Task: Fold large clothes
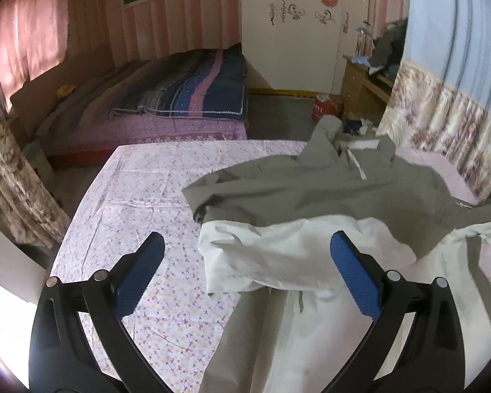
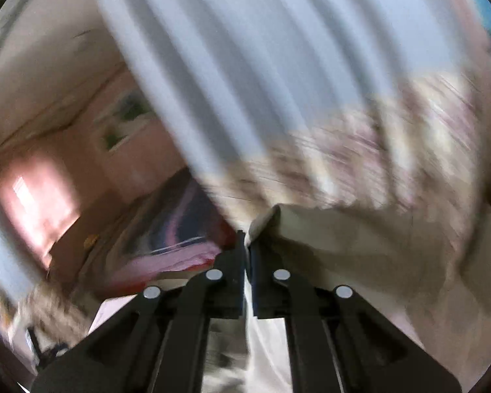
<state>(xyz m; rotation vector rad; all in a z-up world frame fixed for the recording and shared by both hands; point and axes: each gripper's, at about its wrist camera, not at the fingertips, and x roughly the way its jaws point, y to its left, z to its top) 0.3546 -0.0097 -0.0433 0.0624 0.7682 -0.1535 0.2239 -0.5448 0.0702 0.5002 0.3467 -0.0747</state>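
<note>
A large grey and white garment (image 1: pixel 311 216) lies rumpled on the floral pink sheet (image 1: pixel 140 190), its grey half folded over the white lower half, a white drawstring near its collar. My left gripper (image 1: pixel 245 249) hovers above the near edge of the white part, open, blue pads wide apart with nothing pressed between them. In the blurred right wrist view my right gripper (image 2: pixel 247 245) is shut on a fold of the garment (image 2: pixel 343 239), which hangs lifted off to the right of the jaws.
A second bed with a striped dark blue and pink quilt (image 1: pixel 193 91) stands beyond the sheet. A wooden desk (image 1: pixel 363 85) with clutter and a red container (image 1: pixel 324 108) sit at the back right. A floral curtain (image 1: pixel 442 124) borders the right side.
</note>
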